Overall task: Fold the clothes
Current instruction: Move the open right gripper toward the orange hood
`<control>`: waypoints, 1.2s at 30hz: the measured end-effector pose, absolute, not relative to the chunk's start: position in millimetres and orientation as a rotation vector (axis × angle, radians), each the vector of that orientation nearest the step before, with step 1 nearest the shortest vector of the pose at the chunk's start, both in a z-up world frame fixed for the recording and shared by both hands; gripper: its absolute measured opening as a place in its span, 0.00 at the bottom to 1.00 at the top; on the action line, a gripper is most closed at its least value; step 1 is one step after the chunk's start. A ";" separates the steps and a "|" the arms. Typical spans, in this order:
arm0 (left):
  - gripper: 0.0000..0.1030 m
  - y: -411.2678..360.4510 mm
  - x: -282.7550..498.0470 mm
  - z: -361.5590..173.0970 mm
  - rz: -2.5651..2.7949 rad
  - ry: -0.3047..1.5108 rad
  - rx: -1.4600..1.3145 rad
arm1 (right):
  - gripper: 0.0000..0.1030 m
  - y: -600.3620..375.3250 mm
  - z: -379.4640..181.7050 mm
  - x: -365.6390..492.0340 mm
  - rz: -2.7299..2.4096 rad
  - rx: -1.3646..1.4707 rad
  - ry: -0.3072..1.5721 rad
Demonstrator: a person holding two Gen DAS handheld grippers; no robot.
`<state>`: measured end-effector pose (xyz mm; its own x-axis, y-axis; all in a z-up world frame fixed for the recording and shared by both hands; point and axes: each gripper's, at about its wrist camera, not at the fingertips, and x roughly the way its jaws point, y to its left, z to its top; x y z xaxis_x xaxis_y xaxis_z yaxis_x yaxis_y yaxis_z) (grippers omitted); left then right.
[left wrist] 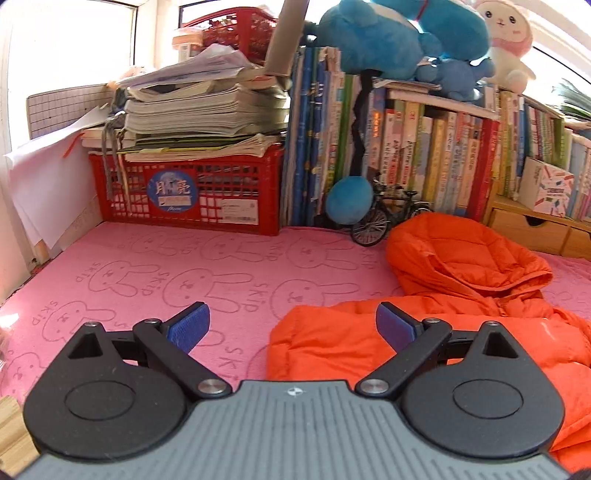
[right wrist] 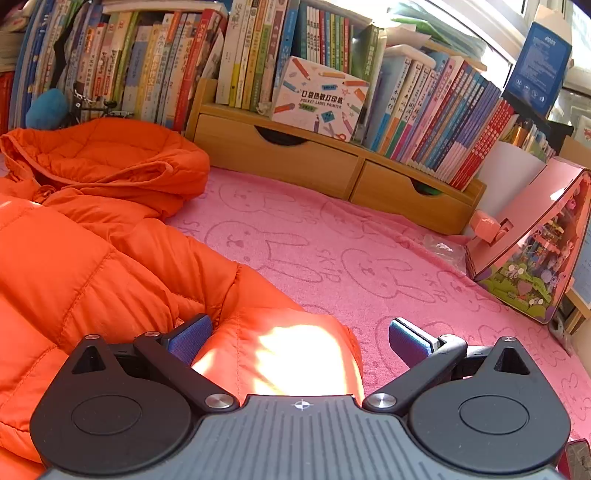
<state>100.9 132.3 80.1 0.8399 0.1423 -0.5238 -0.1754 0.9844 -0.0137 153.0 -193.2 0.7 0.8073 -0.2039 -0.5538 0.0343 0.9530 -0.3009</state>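
An orange quilted hooded jacket (left wrist: 461, 295) lies on a pink bunny-print cloth (left wrist: 166, 280), its hood toward the books at the back. My left gripper (left wrist: 293, 326) stands open above the jacket's left edge, with nothing between its blue pads (left wrist: 188, 328). In the right wrist view the jacket (right wrist: 92, 258) fills the left half. My right gripper (right wrist: 301, 339) stands open, and a sunlit fold of the jacket (right wrist: 288, 350) lies between its wide-apart fingers; the left pad (right wrist: 190, 338) is close against the fabric and the right pad is clear of it.
A red crate (left wrist: 184, 192) under stacked papers, a row of books (left wrist: 406, 155), a toy bicycle (left wrist: 384, 218) and plush toys (left wrist: 399, 33) line the back. A wooden drawer unit (right wrist: 332, 162) and a pink toy box (right wrist: 535, 251) stand at the right.
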 end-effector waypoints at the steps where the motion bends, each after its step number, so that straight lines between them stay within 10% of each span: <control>1: 0.96 115.7 104.3 81.1 0.134 0.560 -0.045 | 1.00 -193.3 0.6 153.2 -0.128 -0.283 0.620; 11: 0.97 11.6 135.5 43.3 0.024 0.724 0.061 | 1.00 -206.0 0.4 154.8 -0.099 -0.200 0.644; 36: 1.00 50.8 55.1 61.8 0.155 0.547 0.148 | 1.00 -199.2 49.2 85.5 0.000 -0.073 0.433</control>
<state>55.1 50.8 61.8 0.8432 0.1859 -0.5045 -0.1075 0.9777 0.1805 85.5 -199.2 49.2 0.9077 -0.0155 -0.4193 -0.0156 0.9974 -0.0707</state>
